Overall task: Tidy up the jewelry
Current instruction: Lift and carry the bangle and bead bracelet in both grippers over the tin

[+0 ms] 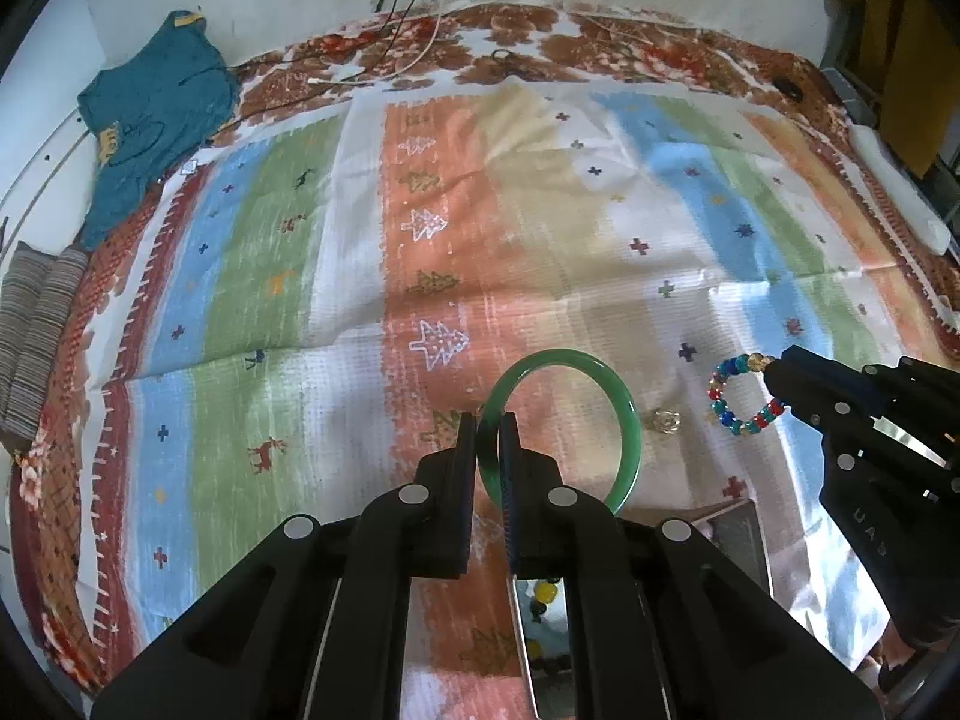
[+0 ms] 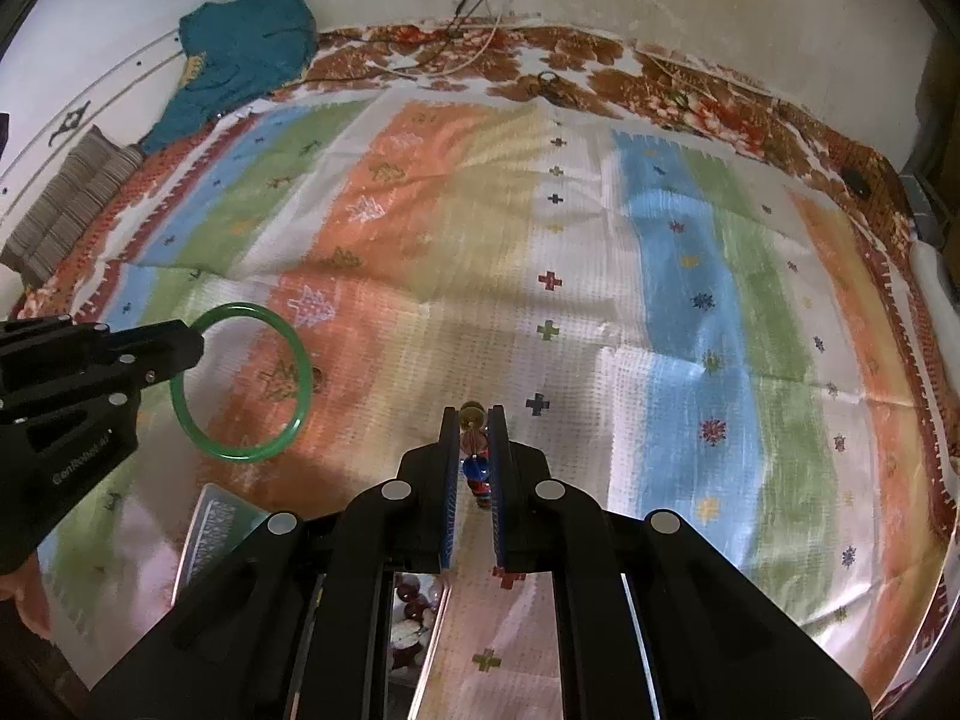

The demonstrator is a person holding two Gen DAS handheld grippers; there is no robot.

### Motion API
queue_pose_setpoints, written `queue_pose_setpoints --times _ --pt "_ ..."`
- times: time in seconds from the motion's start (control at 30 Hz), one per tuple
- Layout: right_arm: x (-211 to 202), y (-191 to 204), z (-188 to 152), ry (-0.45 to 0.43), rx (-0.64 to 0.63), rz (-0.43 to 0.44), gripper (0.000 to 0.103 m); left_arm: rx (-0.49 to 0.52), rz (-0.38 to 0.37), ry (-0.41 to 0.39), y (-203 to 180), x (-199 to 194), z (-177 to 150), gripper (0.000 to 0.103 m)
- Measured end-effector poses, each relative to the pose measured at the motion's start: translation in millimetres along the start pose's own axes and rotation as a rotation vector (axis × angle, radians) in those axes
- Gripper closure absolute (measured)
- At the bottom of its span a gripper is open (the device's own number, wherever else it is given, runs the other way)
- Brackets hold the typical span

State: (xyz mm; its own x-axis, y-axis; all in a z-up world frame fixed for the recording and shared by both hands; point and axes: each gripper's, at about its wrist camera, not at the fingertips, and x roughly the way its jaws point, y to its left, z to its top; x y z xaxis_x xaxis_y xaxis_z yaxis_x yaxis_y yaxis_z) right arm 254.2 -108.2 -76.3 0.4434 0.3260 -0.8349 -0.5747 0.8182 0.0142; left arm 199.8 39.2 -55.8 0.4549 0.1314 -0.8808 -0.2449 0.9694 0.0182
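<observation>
The left gripper (image 1: 487, 441) is clamped on the rim of a smooth green glassy bangle (image 1: 624, 420), its jaws nearly together on the thin band. The ring hangs free ahead of the fingers, above the striped, pastel-coloured woven cloth (image 1: 360, 240) — gripped at one edge, probably so it can be lowered cleanly into a container. The right gripper (image 2: 474, 450) is pinched narrow on a bracelet of red, blue and amber beads (image 1: 729, 414), whose loop dangles from its tips in the left view. Both pieces are held clear of the cloth and well apart from each other. A small pale gold ornament (image 1: 666, 420) lies on the cloth between them, not yet collected. A shiny tray (image 2: 207, 531) shows near the lower edge — likely the destination.
</observation>
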Motion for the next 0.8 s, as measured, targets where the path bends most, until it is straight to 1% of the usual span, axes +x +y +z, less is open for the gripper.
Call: queue_pose_setpoints --times 0.1,0.27,0.43,0.67,0.8 --pt "-7 0 -2 -0.01 0.022 0.024 0.093 -0.001 -0.007 -0.012 -2 -7 -2 0.096" --pt "-18 4 -5 -0.027 0.02 0.036 0.093 -0.005 -0.029 -0.02 -4 -17 -8 0.096" --pt "-25 4 -10 -0.033 0.018 0.043 0.093 -0.002 -0.048 -0.035 -8 -28 -14 0.096" --pt "-36 6 -19 -0.045 0.02 0.033 0.093 0.002 -0.045 -0.04 -9 -34 -21 0.096" --pt "-42 8 -22 -0.052 0.015 0.036 0.093 -0.004 -0.057 -0.051 -8 -39 -24 0.094"
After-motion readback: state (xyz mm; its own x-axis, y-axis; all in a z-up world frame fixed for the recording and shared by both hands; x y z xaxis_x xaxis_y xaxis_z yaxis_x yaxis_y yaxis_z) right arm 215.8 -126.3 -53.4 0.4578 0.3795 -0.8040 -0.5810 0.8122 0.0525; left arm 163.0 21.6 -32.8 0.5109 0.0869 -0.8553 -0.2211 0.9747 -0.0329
